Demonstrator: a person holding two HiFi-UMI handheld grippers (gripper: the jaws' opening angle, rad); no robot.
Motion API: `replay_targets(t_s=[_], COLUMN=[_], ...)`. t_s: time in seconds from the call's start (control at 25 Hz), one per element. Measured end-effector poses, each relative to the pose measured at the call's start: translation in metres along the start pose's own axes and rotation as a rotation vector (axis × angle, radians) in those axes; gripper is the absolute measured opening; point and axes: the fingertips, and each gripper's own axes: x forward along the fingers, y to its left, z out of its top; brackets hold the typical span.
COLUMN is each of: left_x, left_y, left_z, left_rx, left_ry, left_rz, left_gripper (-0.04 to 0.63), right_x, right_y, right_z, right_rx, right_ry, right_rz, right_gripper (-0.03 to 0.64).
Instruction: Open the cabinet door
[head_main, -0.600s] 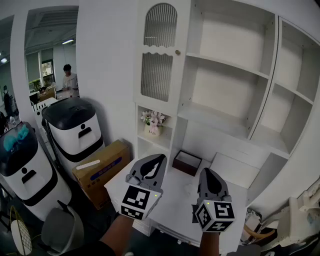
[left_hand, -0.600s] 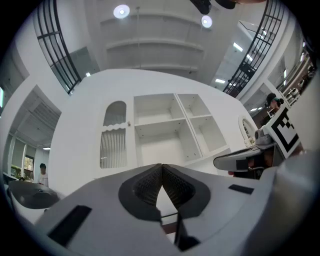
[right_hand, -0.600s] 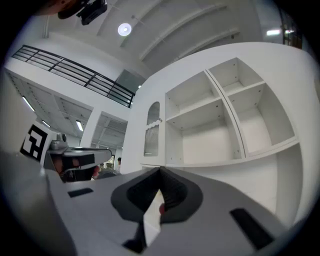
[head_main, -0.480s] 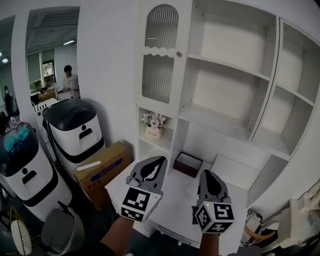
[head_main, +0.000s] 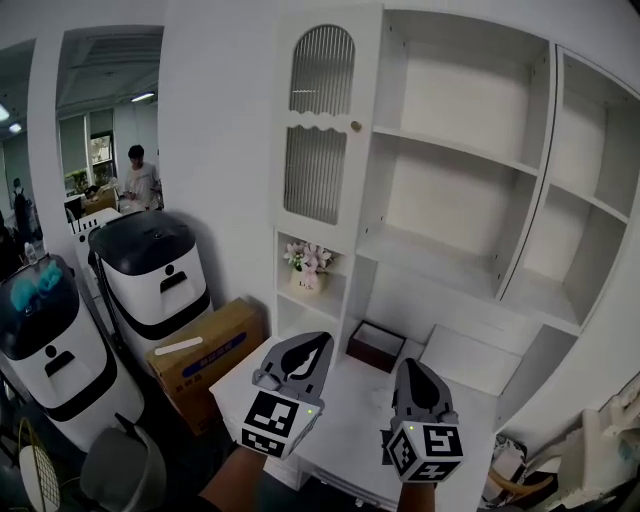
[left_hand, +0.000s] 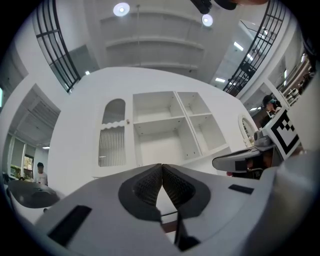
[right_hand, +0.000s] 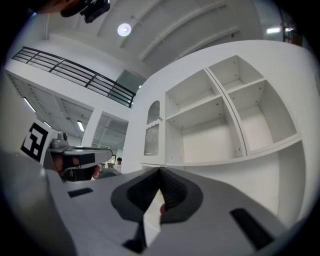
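Note:
The tall white cabinet door has ribbed glass panes and a small round knob on its right edge; it stands closed at the left of the shelf unit. My left gripper and right gripper hover side by side over the white desk, well below and apart from the door. Both are shut with nothing between the pads. The door and its knob lie ahead in the left gripper view, beyond my left gripper. The door also shows past my right gripper.
Open white shelves fill the unit right of the door. A flower pot sits in the niche under the door, and a dark tray lies on the desk. Two white-and-black machines, a cardboard box and a distant person are at left.
The head view has tilted a little, so both grippers sit slightly lower in the picture. Their jaws stay shut and the door has not moved.

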Motion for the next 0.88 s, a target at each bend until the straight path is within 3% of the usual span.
replay_targets(t_s=[0.24,0.48,0.64,0.88], left_x=[0.022,0.073,0.102,0.135], left_y=[0.005,0.019,0.040,0.081], left_z=[0.011,0.056,0.080,0.094], left_rx=[0.019,0.130,0.108,0.143], left_ry=[-0.015,-0.069,-0.120,-0.199], left_rz=[0.001,0.006,0.020,0.014], left_gripper=[0.011,0.011,0.011,0.011], right_x=[-0.009,-0.005,0.025,0.091], right_y=[-0.011,-0.041,-0.055,-0.056], right_z=[-0.005,-0.007,0.019,0.079], right_rx=[-0.085,-0.068,-0.099,-0.171], right_ry=[0.023,0.026,-0.024,-0.137], right_rz=[0.026,0.017,0.014,-0.021], right_gripper=[0.021,0.021,0.021,0.021])
